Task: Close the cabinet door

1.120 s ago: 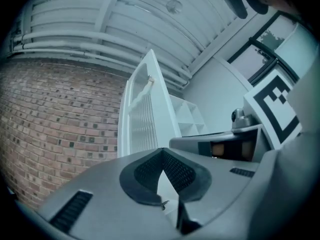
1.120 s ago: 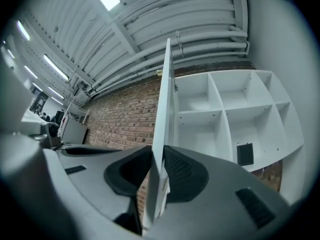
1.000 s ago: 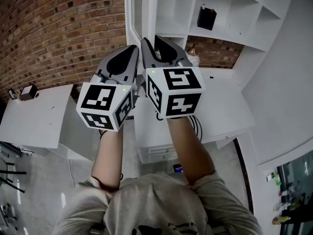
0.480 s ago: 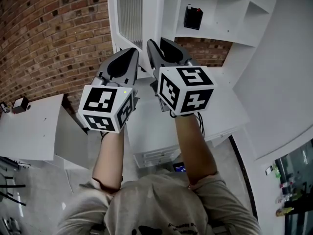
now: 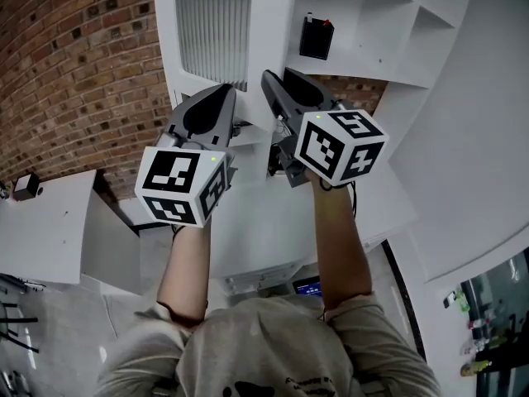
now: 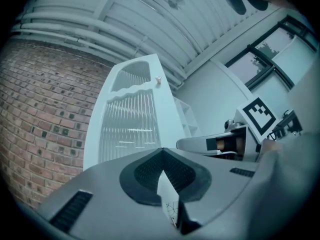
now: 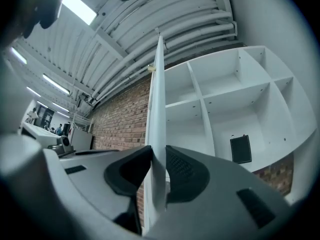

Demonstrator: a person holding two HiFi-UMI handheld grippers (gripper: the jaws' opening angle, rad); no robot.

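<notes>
White cabinet door (image 5: 213,31), ribbed pane, standing open above the bench's (image 5: 264,222) far edge.
Your right gripper (image 7: 159,156) pinches its thin free edge between dark ridged pads; your left gripper (image 6: 162,154), jaws pressed together, faces the ribbed pane; rough brick wall (image 5: 74,64) beyond the bench's left edge; square white shelves (image 5: 364,7) hold a black box (image 5: 316,38).

brick wall (image 5: 74,64) left of the cabinet door (image 5: 211,31); shelves (image 5: 372,15) right of the door, a box (image 5: 316,38) on one shelf there.
</notes>
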